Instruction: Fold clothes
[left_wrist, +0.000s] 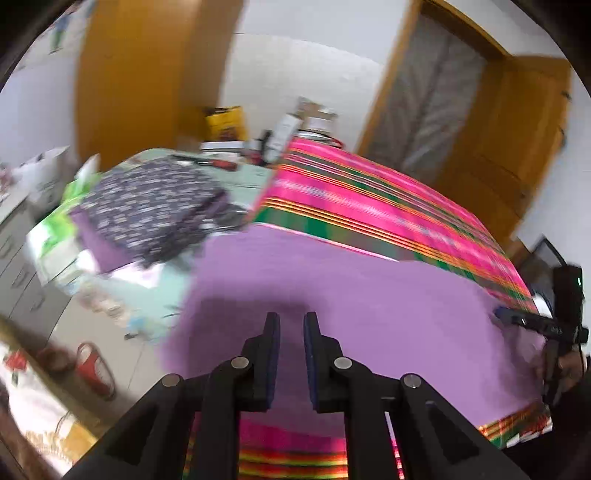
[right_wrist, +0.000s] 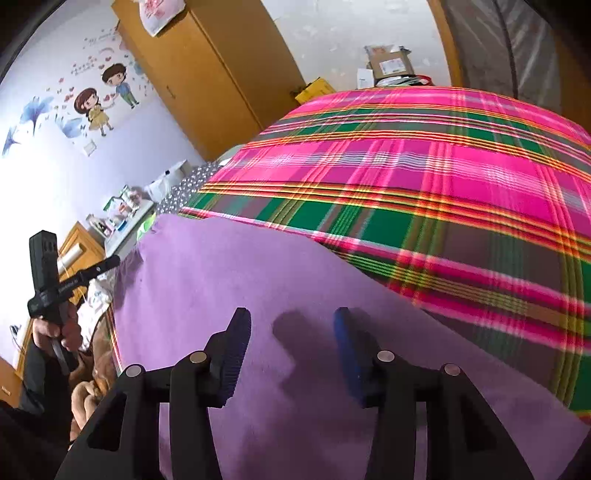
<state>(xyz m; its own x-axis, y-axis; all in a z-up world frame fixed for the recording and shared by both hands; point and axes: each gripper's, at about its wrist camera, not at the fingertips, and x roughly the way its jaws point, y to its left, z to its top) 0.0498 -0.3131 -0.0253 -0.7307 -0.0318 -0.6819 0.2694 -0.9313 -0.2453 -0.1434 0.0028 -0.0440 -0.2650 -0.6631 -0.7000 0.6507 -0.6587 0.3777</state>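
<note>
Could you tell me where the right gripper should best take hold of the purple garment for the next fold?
Probably at an edge rather than the middle. The purple garment lies flat on the plaid bedspread, so under the open right gripper there is nothing to pinch. Its far edge, where purple meets plaid, looks reachable: come in low from the near side and slip one finger beneath the hem.

A bed (right_wrist: 461, 177) is covered by a pink-and-green plaid blanket. A purple garment (right_wrist: 229, 273) is spread flat on it; a dark patterned cloth (left_wrist: 155, 206) is heaped beyond.
</note>
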